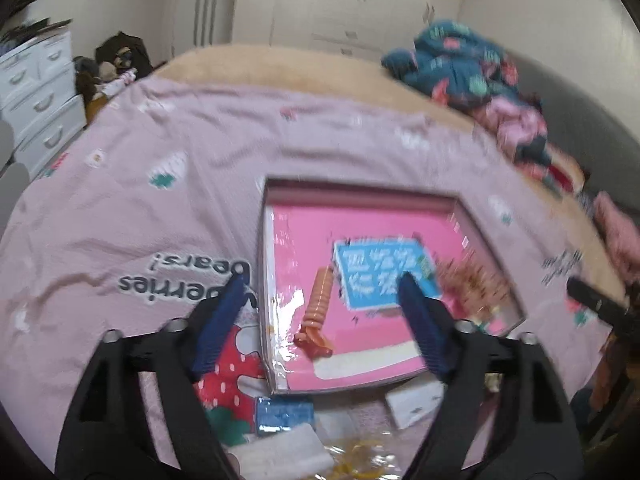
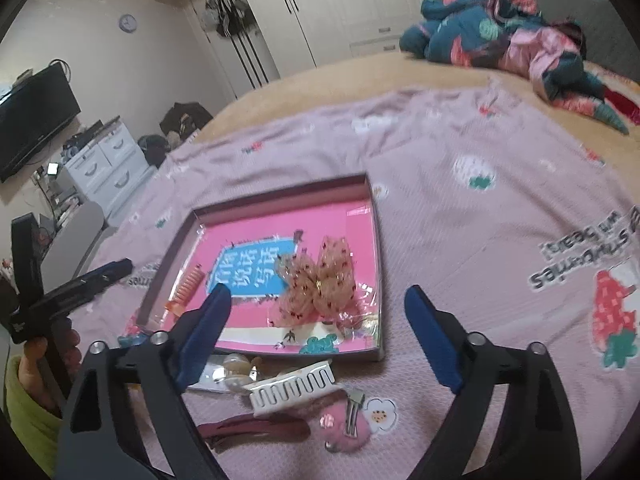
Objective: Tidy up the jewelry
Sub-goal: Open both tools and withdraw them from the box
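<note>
Right wrist view showed the right gripper (image 2: 316, 320) with its two blue fingers spread wide and nothing between them. Just below it, at about 6 o'clock, lay the white hair clip (image 2: 294, 385), close to the tool. Its long side ran from left to right, tipped up a little at the right end. A dark red clip (image 2: 256, 429) and a pink clip (image 2: 346, 426) lay nearer still to the camera, at 7 and 6 o'clock.

The pink tray (image 2: 376, 264) sat past the white clip at 12 o'clock, its near edge just beside the clip. Inside it were a frilly bow (image 2: 320, 284) and an orange comb clip (image 2: 188, 284).

The left gripper (image 1: 320, 312) was wide open and empty too, above the tray's left edge. A blue clip (image 1: 284, 416) lay at its 6 o'clock.

I think the right hand was nearer to the white clip. The tray's pink floor between the comb clip and the bow looked bare, so there was room to drop it in.
</note>
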